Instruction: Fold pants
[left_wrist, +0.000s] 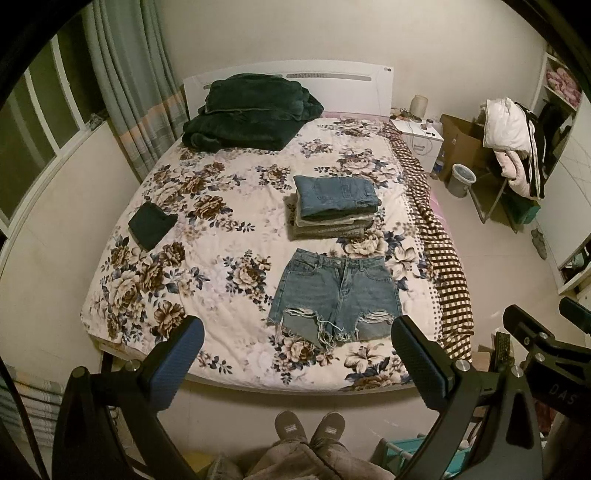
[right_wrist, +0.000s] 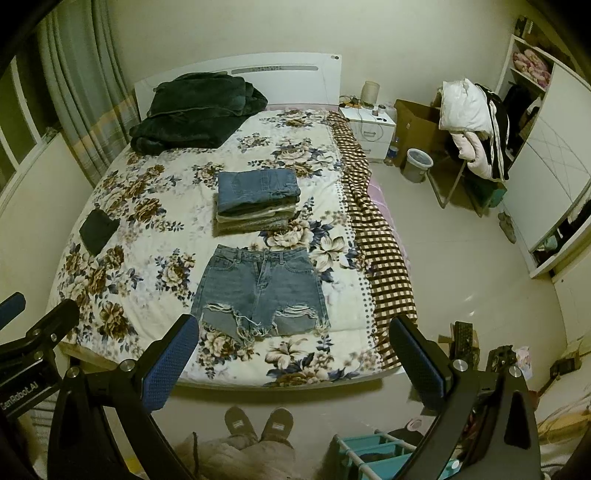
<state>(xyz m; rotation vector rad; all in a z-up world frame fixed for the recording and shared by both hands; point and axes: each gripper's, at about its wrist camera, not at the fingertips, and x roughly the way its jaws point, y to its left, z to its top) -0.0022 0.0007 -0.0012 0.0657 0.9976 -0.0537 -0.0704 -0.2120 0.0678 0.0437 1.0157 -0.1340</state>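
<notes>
Denim shorts (left_wrist: 334, 293) lie flat and unfolded on the bed (left_wrist: 221, 258), front side up, near the foot edge on its right half. Waistband points toward the headboard, frayed leg hems toward you — so the long axis runs away from you, and the fold line you want probably runs along the fly.

Just beyond the waistband sits a stack of folded pants (left_wrist: 334, 205), close to it but apart as far as the views tell. A small dark folded piece (left_wrist: 151, 223) rests well apart on the left half; a dark green blanket (left_wrist: 247, 112) is heaped at the headboard.

Your left hand-held gripper (left_wrist: 297, 363) hangs above the foot of the bed, jaws spread wide, holding nothing; the shorts lie ahead, between its fingers and slightly right of centre. Your right hand-held gripper (right_wrist: 293, 363) is likewise released and empty, with the shorts ahead and left of its centre, the left hem beside its left finger (right_wrist: 170, 363).

Neither touches cloth yet. Both sit about equally near — judgement: each takes the hem corner on its own side.
</notes>
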